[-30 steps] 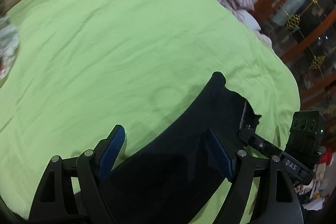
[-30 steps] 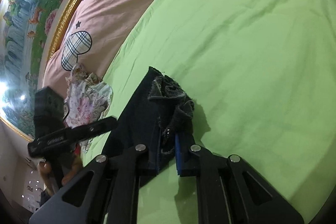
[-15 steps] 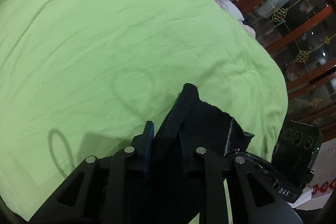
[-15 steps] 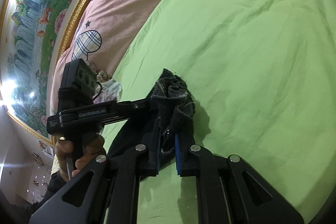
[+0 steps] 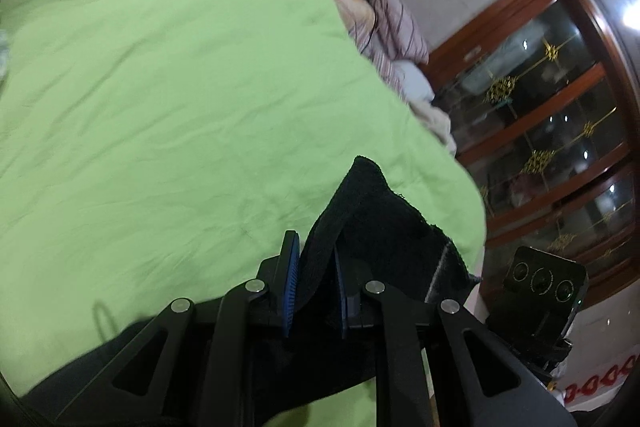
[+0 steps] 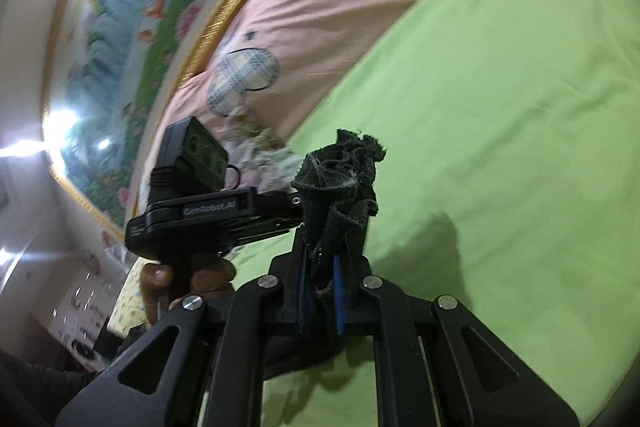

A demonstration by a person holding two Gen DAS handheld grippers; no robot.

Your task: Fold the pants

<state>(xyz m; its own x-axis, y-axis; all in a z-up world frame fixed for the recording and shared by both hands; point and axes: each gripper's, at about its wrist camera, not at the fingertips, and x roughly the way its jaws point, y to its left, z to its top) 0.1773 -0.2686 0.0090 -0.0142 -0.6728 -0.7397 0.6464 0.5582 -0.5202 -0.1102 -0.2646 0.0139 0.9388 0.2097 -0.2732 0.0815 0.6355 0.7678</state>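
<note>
Spreading wide to the far and left edges, green sheet [image 5: 168,99] lies bare, its right edge dropping off near the cabinet [image 5: 560,115]. Dark pants [image 5: 372,227] are lifted above the sheet. Left gripper [image 5: 314,281] is clenched on a pants fold; right gripper [image 6: 320,291] is clenched on the bunched frayed hem [image 6: 344,179].
</note>
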